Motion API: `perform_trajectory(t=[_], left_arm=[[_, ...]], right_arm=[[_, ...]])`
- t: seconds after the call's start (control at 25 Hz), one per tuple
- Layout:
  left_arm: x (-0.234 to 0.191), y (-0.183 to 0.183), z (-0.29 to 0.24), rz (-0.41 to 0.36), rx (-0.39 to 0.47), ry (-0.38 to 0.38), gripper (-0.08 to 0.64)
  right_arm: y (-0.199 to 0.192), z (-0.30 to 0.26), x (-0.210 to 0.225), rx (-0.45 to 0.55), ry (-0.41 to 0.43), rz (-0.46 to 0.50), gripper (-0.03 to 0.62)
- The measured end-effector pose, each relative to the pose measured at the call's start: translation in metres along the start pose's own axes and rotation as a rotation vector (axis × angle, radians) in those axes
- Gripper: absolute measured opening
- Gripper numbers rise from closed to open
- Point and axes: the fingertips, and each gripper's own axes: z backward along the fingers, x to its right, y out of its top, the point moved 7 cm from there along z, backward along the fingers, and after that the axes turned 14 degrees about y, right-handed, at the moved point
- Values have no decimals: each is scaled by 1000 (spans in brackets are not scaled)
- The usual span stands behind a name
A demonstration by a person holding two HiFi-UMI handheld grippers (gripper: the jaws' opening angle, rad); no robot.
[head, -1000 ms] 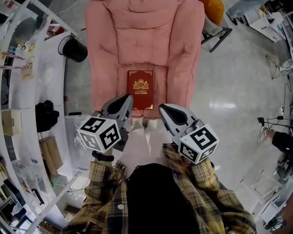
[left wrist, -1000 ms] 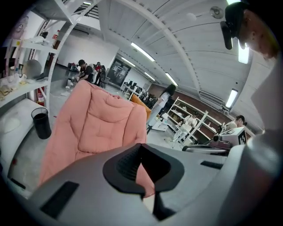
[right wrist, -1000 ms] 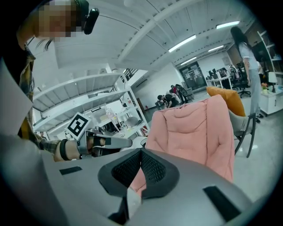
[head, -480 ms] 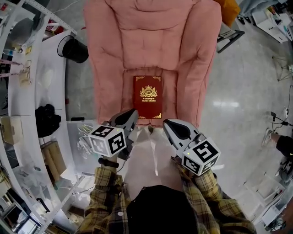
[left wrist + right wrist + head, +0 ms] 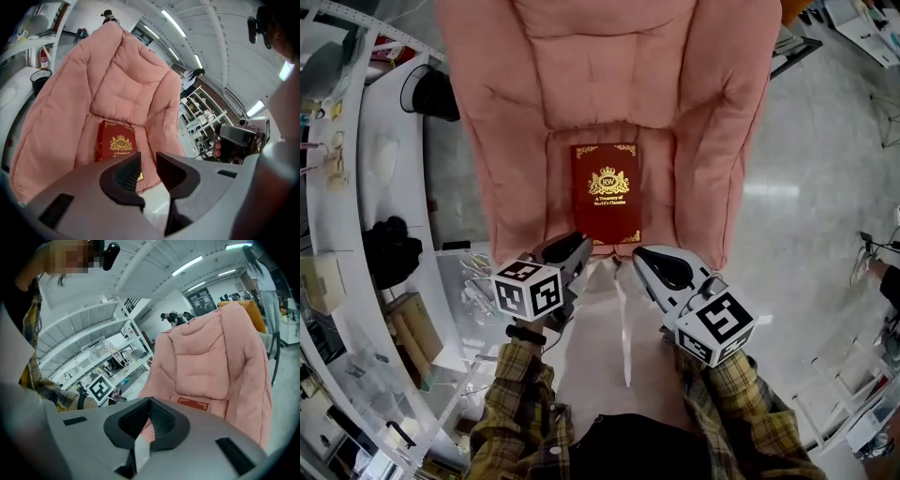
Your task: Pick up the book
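A dark red book with a gold crest and gold corner ornaments lies flat on the seat of a pink padded armchair. Both grippers hover at the seat's front edge, just short of the book. My left gripper points at the book's near left corner; its jaws are opening and nothing is between them. In the left gripper view the book lies just past the jaws. My right gripper is near the book's right corner, with its jaw tips touching and empty. The right gripper view shows the book edge-on.
White shelving with small items runs down the left side, and a black bin stands beside the chair. A black bundle lies on a shelf. Glossy floor lies to the right. People stand far behind the chair.
Both grippers have come down towards the front of the seat, so the chair and book look bigger. The left jaws have parted from shut. The book has not moved.
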Motion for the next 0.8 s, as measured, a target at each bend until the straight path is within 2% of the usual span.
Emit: perform_trajectory(t=[0.36,0.6,0.8], left_arm=[[-41,-38,-48,-1,-91,-11,166],[-70,-62,-77,3,-134,-24,213],[-91,-77,-101,43,-159,-25,238]], right_arm=[[-38,-19,30,-22,-19,-40,17],[-62,-42,36,-48,10,-69,17],[-79,-58,39,-68,36,-94,17]])
